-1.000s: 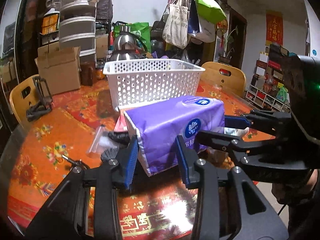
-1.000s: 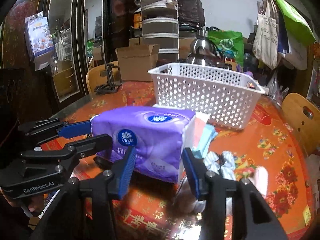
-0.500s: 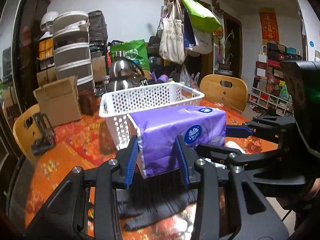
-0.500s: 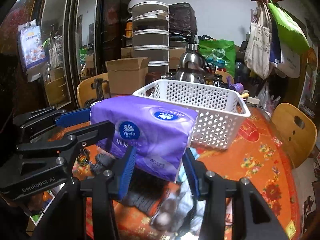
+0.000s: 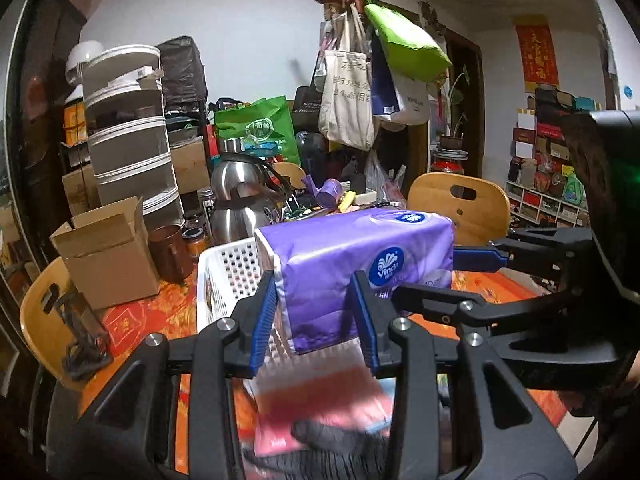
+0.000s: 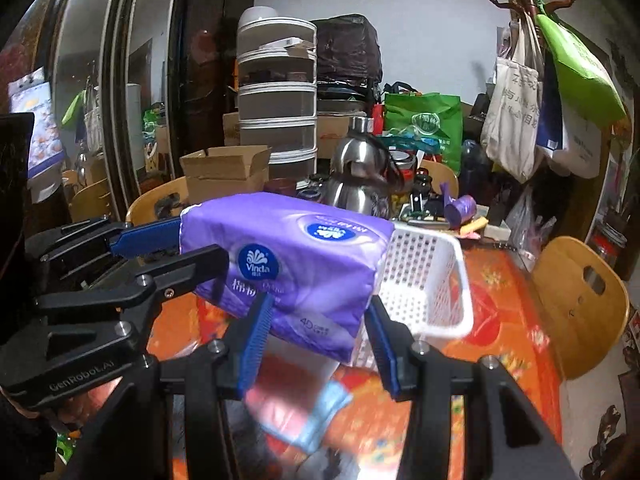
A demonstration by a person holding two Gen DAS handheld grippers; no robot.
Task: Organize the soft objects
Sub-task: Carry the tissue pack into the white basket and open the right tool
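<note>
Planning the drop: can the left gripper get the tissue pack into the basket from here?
Probably yes. Both the left gripper and right gripper hold the tissue pack above the table, and the open-topped basket sits just beyond, unobstructed.

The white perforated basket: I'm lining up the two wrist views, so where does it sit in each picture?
Left wrist view: the white perforated basket is left of centre, behind the purple Vinda tissue pack, which hides most of it.
Right wrist view: the basket is right of centre, behind the pack's right end.
Shared landmark: the steel kettle behind the basket.
</note>
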